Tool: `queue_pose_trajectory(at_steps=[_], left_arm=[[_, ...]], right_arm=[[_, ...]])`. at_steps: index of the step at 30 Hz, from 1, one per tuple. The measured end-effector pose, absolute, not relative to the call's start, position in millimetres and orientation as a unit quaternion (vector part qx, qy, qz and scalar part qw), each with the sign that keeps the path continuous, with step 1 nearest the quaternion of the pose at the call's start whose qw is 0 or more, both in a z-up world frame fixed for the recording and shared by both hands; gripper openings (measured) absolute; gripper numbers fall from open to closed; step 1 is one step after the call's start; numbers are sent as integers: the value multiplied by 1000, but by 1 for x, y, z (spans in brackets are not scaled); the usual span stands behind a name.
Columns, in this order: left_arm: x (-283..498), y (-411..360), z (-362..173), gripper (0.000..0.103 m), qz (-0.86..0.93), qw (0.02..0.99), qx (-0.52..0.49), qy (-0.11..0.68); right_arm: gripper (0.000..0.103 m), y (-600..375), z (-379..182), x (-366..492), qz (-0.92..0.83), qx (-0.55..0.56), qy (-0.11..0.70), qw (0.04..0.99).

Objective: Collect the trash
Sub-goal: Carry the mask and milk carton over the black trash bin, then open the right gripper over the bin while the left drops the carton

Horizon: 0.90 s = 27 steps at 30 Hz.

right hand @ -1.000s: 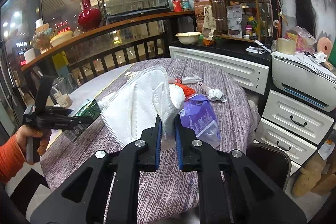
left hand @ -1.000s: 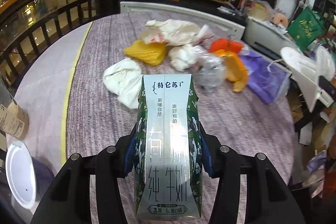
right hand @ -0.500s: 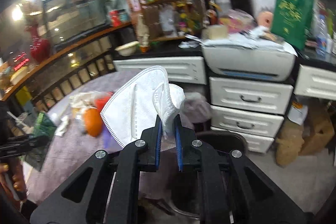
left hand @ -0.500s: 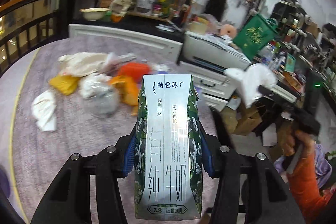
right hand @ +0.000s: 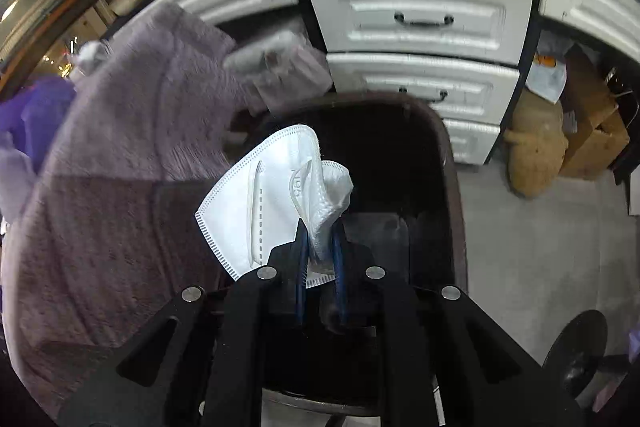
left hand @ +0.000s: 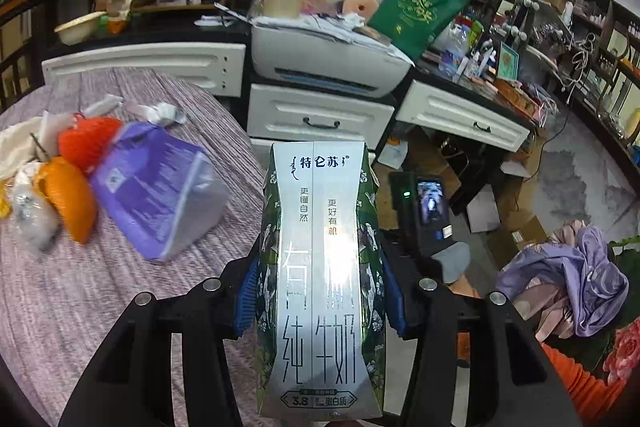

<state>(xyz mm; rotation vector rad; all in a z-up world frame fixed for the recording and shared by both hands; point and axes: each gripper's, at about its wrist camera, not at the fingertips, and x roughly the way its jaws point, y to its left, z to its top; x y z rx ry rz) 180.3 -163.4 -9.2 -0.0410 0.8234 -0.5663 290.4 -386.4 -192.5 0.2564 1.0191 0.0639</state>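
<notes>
Mask (right hand: 260, 211) pinched in right tongs (right hand: 320, 247) over bin (right hand: 448, 163); left tongs (left hand: 320, 291) clamp carton (left hand: 320, 267). Risk: mask snags pads, misses bin.

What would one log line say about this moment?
left hand-held gripper: shut on milk carton | right hand-held gripper: shut on white face mask, over dark trash bin | table: trash remains
</notes>
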Motion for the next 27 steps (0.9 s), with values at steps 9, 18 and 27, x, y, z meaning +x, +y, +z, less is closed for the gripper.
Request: queue_pose_trajectory(at_steps=[9,18,27], left_arm=[[186,-184,-34,50,-277,863,-12,423],[194,-203,-48,50,-275,857,11,435],[206,-246,-76,50,-281,839,47,464]], right_arm=[[45,-389,-220,291,21,131,509,851],[61,-418,-177,260,-26,128,443,887],[64,-484,-138,203,-118,138,383,906]])
